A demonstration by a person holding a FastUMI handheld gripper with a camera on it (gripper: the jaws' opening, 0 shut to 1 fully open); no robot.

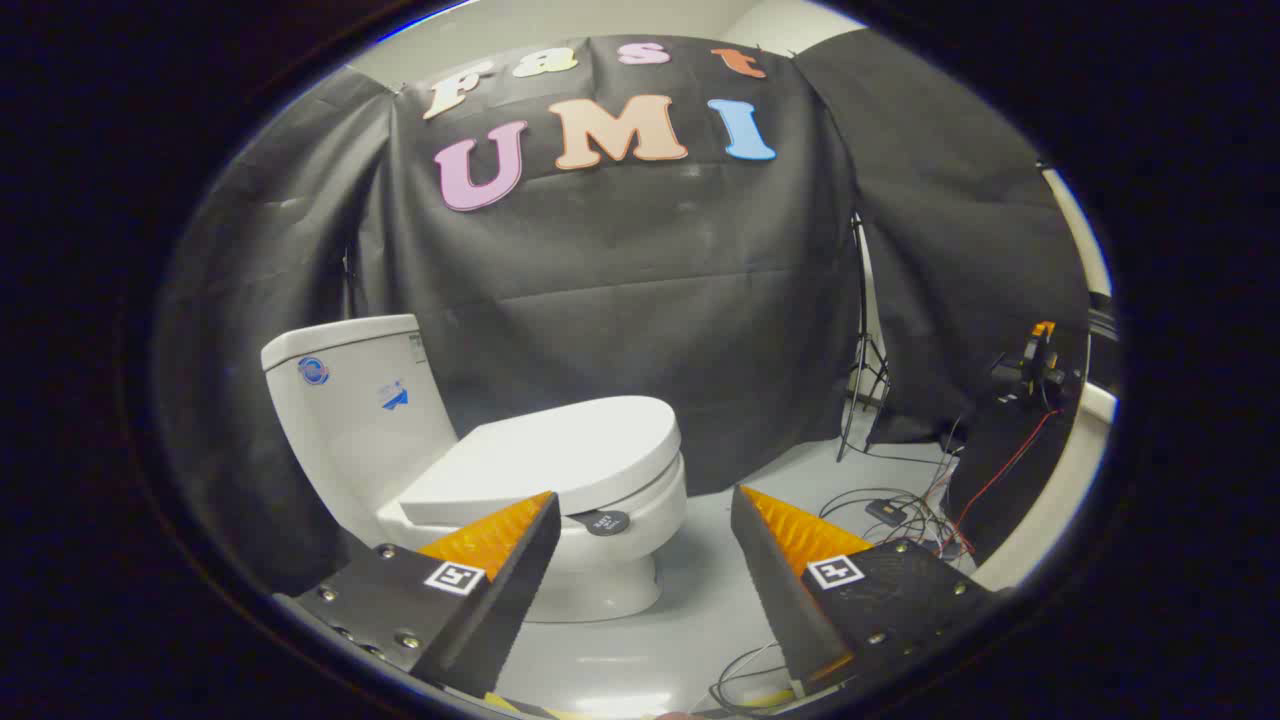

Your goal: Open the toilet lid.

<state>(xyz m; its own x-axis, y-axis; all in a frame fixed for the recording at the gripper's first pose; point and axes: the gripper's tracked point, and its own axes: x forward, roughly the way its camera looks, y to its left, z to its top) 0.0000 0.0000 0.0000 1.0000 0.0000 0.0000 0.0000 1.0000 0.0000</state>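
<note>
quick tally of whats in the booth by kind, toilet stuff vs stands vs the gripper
Toilet: 1, its lid down
Light stand: 1, beyond the toilet
Gripper: 1, open, fingers short of the lid
Cable tangle on the floor: 1
Total: 4

Two wedge-shaped fingers (500, 560) with ribbed inner faces are seen on the gripper (642, 512), set wide apart; each dark, screw-studded mount is marked with a square black-and-white tag (835, 571).

A recording booth: black cloth wall (620, 260), tripod (868, 370), floor cables (900, 500).
</note>
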